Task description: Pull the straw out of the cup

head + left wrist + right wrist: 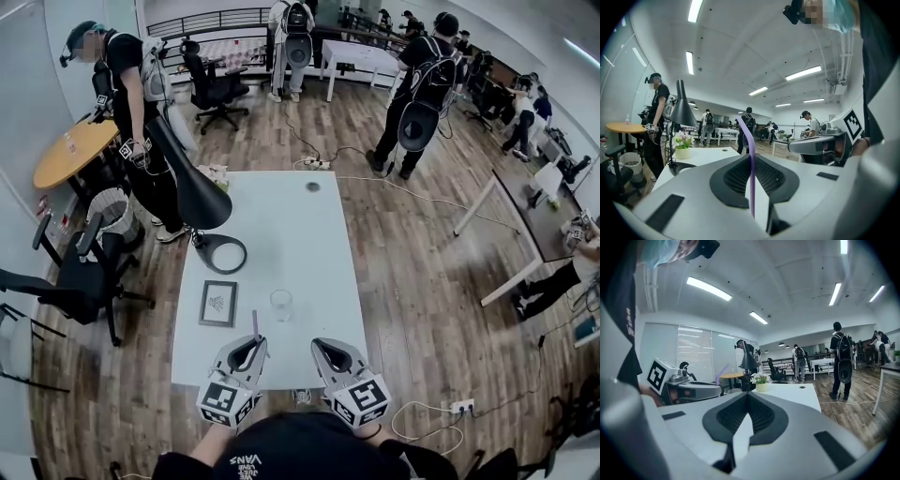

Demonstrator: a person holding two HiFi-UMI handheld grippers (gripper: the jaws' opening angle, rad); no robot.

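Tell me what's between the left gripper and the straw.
Nothing is. The left gripper is shut on the straw, which stands upright between its jaws. In the head view the straw is apart from the cup.

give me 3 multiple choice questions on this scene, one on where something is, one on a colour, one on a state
1. Where is the straw?
A. standing in the cup
B. between the jaws of the left gripper
C. lying flat on the table

2. What colour is the straw?
A. purple
B. green
C. red

3. How do the jaws of the right gripper stand?
A. wide apart
B. closed on the cup
C. together, with nothing between them

Answers:
1 B: the left gripper view shows the straw pinched upright between the jaws, and the glass cup has no straw in it.
2 A: it shows purple in both the head view and the left gripper view.
3 C: in the right gripper view the tips meet and hold nothing.
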